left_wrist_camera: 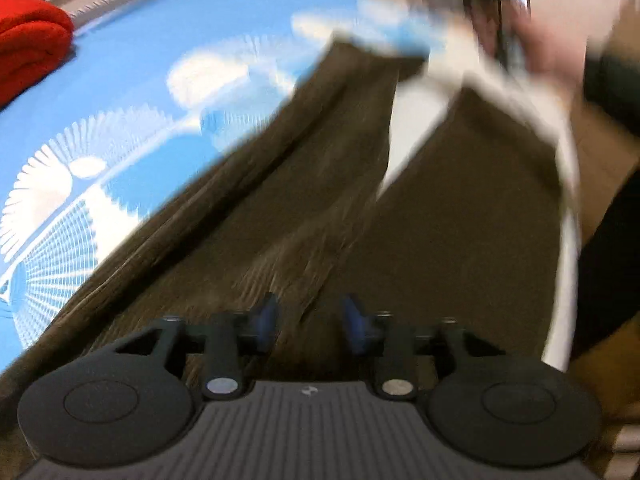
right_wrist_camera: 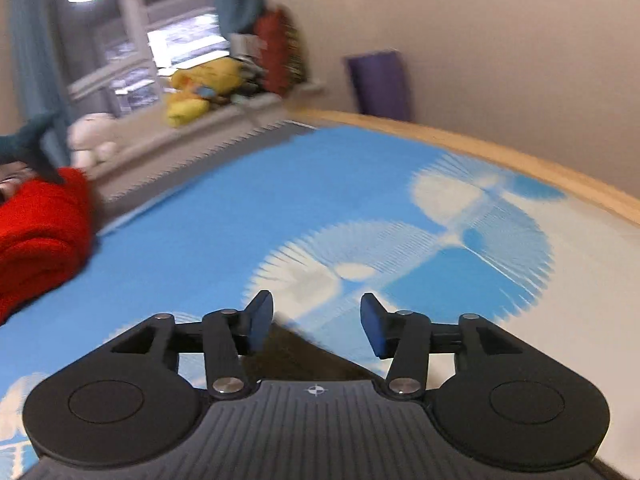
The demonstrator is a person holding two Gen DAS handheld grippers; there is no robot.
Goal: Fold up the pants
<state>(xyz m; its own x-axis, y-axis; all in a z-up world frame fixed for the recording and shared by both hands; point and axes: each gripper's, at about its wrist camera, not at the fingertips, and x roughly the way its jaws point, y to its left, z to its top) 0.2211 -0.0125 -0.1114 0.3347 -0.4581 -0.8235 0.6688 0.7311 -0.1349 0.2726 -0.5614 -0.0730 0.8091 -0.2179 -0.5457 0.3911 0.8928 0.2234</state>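
Dark brown pants (left_wrist_camera: 280, 208) lie spread on a blue bedcover with white fan patterns (left_wrist_camera: 132, 72), their two legs running away toward the upper right. My left gripper (left_wrist_camera: 311, 320) hovers just over the near part of the cloth. Its blue pads (left_wrist_camera: 268, 316) stand apart and nothing is pinched between them. In the right wrist view my right gripper (right_wrist_camera: 316, 326) is open above the bedcover (right_wrist_camera: 224, 220). A corner of the pants (right_wrist_camera: 296, 350) shows below its jaws, untouched. The picture is blurred. At the far end of the pants, a hand with the other gripper (left_wrist_camera: 508, 8) appears.
A folded red blanket (left_wrist_camera: 28, 40) (right_wrist_camera: 36, 240) lies at the left of the bed. Beyond it is a windowsill with plush toys (right_wrist_camera: 196, 88). A purple object (right_wrist_camera: 380, 84) leans on the wall behind the wooden bed edge (right_wrist_camera: 520, 156). A white sheet (left_wrist_camera: 412, 116) shows between the legs.
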